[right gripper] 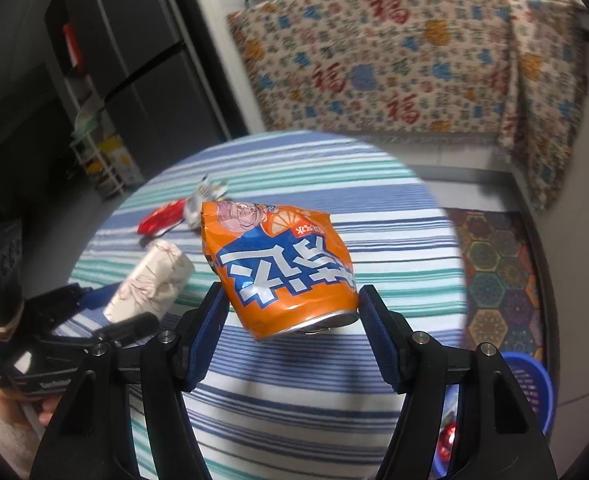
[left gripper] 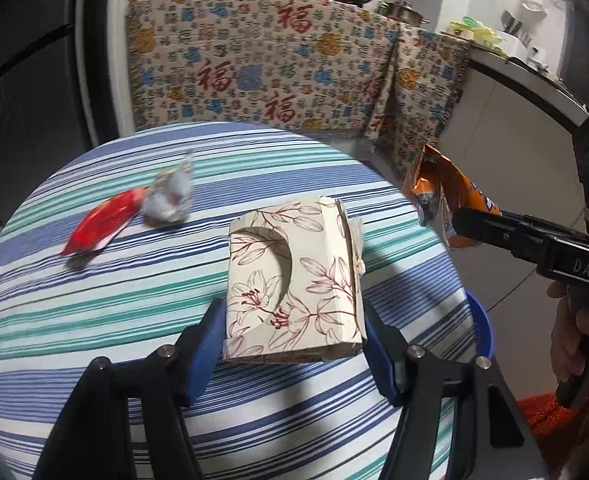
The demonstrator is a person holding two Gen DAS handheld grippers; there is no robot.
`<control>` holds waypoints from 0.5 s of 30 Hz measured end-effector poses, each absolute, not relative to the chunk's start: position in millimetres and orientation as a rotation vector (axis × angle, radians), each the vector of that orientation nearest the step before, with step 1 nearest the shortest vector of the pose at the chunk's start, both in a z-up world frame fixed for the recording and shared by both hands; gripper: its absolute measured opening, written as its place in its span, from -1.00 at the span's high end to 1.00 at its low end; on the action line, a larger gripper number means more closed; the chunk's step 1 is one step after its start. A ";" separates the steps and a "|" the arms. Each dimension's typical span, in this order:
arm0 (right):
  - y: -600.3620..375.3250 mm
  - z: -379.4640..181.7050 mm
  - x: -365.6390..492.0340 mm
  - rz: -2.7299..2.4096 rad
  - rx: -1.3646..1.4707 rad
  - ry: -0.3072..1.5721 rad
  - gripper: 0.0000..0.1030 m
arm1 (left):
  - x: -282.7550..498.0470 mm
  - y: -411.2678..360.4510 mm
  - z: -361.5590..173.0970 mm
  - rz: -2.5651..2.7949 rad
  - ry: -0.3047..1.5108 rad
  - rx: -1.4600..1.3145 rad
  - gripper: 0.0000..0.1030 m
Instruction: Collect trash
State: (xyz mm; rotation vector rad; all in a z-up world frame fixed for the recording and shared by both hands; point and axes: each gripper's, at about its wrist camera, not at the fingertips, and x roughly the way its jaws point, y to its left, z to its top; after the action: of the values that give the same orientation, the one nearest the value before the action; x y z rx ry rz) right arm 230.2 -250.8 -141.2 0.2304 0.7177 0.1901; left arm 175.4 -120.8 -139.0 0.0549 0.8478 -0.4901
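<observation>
**Both claws loaded: box on the left, crushed can on the right**

Left claw (left gripper: pixel 294 332) is closed on a floral paper box (left gripper: pixel 290 280), blue pads pressing both sides of its near end. Box has a half-round cutout on top and sits low over the striped table (left gripper: pixel 94 320); can't tell if it touches the cloth. In the right wrist view the same box (right gripper: pixel 150 280) shows at the left, with the left claw's black body behind it.

Right claw (right gripper: pixel 292 312) grips a crushed orange can (right gripper: pixel 278 264), pads on both sides near the silver rim, which points back at the camera. Can is held up off the table. From the left wrist view the can (left gripper: pixel 442 196) hangs at the table's right edge, pinched in the right claw's dark fingers (left gripper: pixel 494 228).

On the table, far left side: a red wrapper (left gripper: pixel 102 222) and a crumpled silver wrapper (left gripper: pixel 170 196), touching each other, both blurred. Well apart from the box.

A blue basket (right gripper: pixel 534 384) stands on the floor just beside the table on the right, with something red inside. Patterned mat (right gripper: pixel 498 276) on the floor beyond it. Printed cloth (left gripper: pixel 262 60) covers the counter in the background, pots on top.
</observation>
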 end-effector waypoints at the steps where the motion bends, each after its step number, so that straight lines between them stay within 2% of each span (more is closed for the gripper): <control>1: -259.4 -138.4 224.7 0.177 0.240 0.708 -0.32 | 173.3 -130.5 -138.1 -0.504 0.847 0.058 -0.27; 7: -329.7 -129.7 186.2 0.051 0.304 0.659 -0.32 | 159.7 -211.1 -135.9 -0.622 0.844 0.110 -0.27; 15: -428.4 -153.0 129.2 -0.170 0.374 0.688 -0.32 | 136.0 -323.6 -155.4 -0.777 0.862 0.182 -0.27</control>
State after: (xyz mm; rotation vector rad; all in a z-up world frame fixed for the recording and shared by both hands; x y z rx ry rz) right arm 129.2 -428.4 -153.0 0.3738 0.6883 -0.1698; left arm 136.0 -323.6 -155.4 0.1816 0.8619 -0.7772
